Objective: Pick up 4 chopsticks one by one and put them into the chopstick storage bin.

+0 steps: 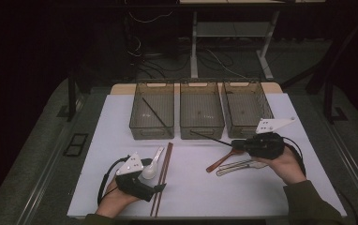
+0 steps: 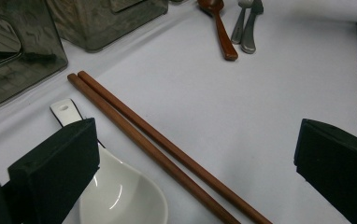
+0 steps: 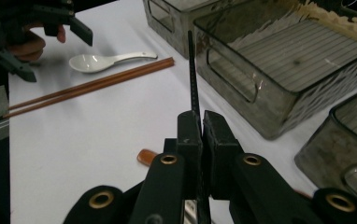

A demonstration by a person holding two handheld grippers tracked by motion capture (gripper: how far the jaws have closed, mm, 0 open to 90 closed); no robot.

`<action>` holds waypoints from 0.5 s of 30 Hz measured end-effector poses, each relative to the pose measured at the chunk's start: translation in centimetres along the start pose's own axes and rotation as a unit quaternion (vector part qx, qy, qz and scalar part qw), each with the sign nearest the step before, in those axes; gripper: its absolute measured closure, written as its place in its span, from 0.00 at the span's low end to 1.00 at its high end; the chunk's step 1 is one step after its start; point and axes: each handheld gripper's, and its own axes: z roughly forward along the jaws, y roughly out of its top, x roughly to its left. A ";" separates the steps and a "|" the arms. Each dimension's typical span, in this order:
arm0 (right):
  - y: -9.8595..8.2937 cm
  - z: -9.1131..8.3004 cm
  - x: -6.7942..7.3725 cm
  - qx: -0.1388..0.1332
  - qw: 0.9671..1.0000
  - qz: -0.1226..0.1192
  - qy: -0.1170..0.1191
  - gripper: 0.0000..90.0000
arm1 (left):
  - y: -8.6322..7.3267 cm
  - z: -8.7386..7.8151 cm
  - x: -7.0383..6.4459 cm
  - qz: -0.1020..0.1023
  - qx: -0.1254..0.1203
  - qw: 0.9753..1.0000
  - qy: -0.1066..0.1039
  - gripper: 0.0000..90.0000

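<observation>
My right gripper [image 1: 235,143] [image 3: 201,119] is shut on a thin black chopstick [image 1: 210,137] [image 3: 193,70], whose free end points at the front of the middle bin [image 1: 201,110]. A second black chopstick [image 1: 154,112] lies slantwise in the left bin [image 1: 152,110]. My left gripper [image 1: 160,187] [image 2: 195,140] is open, low over the table. One jaw hangs over the bowl of a white spoon [image 1: 151,166] [image 2: 120,196] [image 3: 92,61]. A pair of brown chopsticks [image 1: 163,173] [image 2: 158,140] [image 3: 92,84] runs between its jaws.
A third smoky bin [image 1: 246,108] stands at the back right. A brown spoon [image 1: 221,161] [image 2: 221,28] and metal cutlery [image 1: 240,165] [image 2: 246,23] lie under my right hand. The white table top [image 1: 191,197] ends close to my forearms.
</observation>
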 end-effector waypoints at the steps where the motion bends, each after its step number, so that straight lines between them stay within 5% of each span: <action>1: 0.2 0.1 0.0 -0.001 1.000 -0.001 -0.002 0.95 | 0.0 0.0 0.0 -0.001 0.000 1.000 0.000 0.00; 15: 2.7 2.3 0.3 -0.009 1.000 0.000 -0.017 0.95 | 0.0 0.0 -0.2 -0.005 -0.002 1.000 0.000 0.00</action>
